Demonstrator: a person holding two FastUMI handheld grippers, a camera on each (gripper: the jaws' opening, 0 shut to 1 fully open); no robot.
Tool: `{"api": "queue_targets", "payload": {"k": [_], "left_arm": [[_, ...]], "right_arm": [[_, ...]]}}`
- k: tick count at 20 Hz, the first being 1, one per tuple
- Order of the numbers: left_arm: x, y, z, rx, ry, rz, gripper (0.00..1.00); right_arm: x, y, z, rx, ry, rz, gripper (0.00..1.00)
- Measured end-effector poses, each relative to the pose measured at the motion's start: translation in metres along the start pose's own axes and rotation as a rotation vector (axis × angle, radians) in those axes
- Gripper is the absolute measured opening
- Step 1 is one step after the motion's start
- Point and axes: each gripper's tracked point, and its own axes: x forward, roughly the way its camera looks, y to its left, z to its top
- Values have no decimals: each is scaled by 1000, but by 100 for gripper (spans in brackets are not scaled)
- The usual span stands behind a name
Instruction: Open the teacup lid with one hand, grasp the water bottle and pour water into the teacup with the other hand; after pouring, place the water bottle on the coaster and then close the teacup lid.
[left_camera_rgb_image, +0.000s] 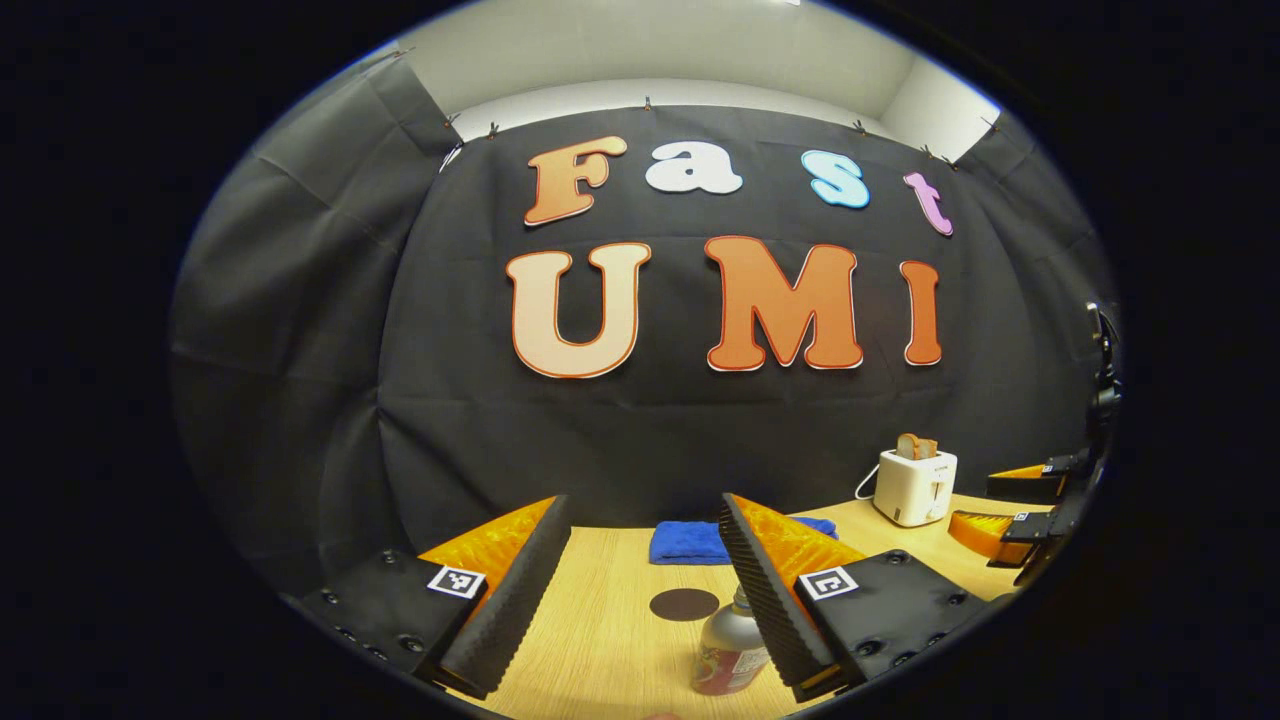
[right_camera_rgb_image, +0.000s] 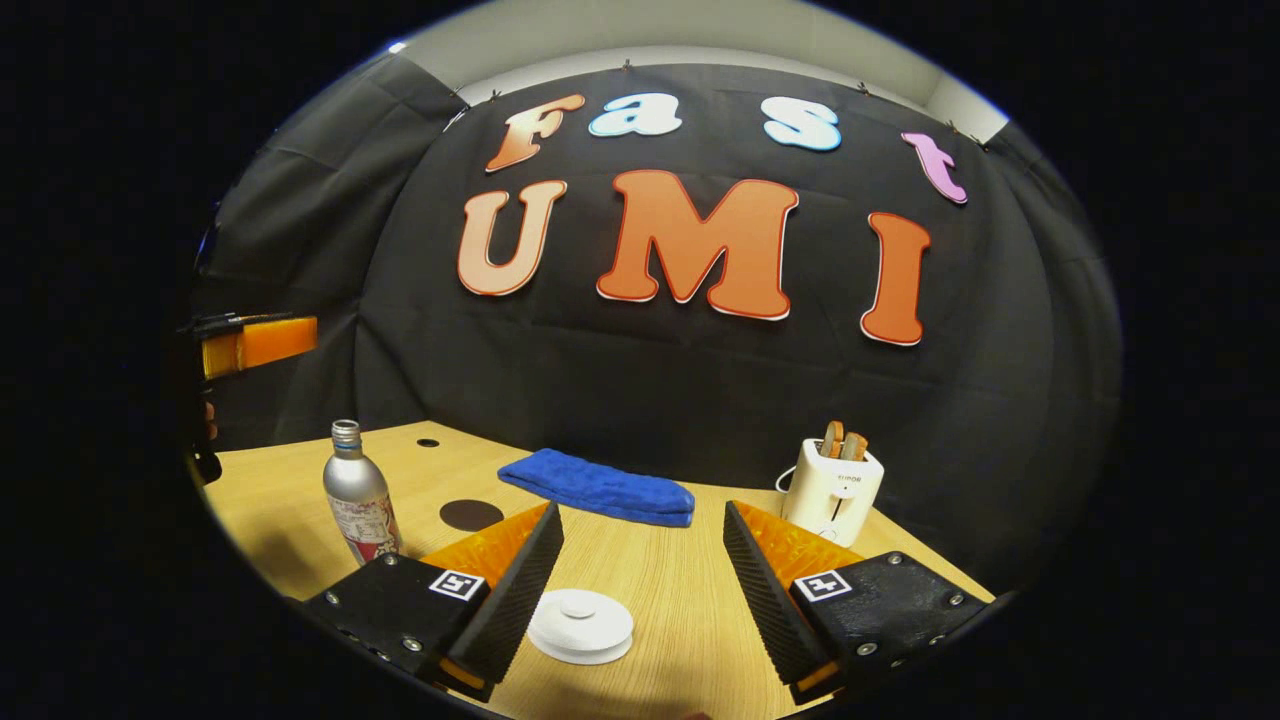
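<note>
Two grippers were up over the wooden table (right_camera_rgb_image: 690, 590), and I had both standing wide apart with nothing held. In the right gripper view, the right gripper (right_camera_rgb_image: 640, 590) hung above the white teacup lid (right_camera_rgb_image: 581, 624), which lay between its fingers but touched neither; I could not make out the cup beneath it. To the left of that stood the water bottle (right_camera_rgb_image: 358, 495), upright, cap off as far as I could tell, with the dark round coaster (right_camera_rgb_image: 471, 514) just beside it and apart from it. In the left gripper view, the left gripper (left_camera_rgb_image: 640, 590) was spread just as wide, and the bottle sat low by its right finger, partly hidden behind it; I could not tell whether they touched. The coaster lay just past the bottle there. Further back lay a folded blue cloth (right_camera_rgb_image: 600, 487), and off to the right a white toaster (right_camera_rgb_image: 832, 490) with slices in it.
</note>
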Motion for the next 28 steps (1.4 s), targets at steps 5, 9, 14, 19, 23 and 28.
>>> {"api": "queue_targets", "payload": {"k": [5, 9, 14, 19, 23, 28], "left_arm": [[-10, -2, -12, -31, -1, -19, 99], [-18, -7, -24, -13, 17, -40, 99], [-26, -16, -39, 0, 41, -64, 99], [-31, -24, -48, -8, 62, -82, 99], [-32, -29, -56, -1, 82, -95, 99], [-36, -32, -59, 2, 94, -103, 98]], "right_arm": [[11, 14, -40, -7, 93, 33, 97], [16, 23, -64, -12, 153, 62, 93], [22, 31, -83, -17, 193, 80, 84], [26, 37, -101, -10, 240, 102, 73], [32, 40, -104, 11, 251, 123, 61], [40, 45, -107, 44, 278, 158, 49]]}}
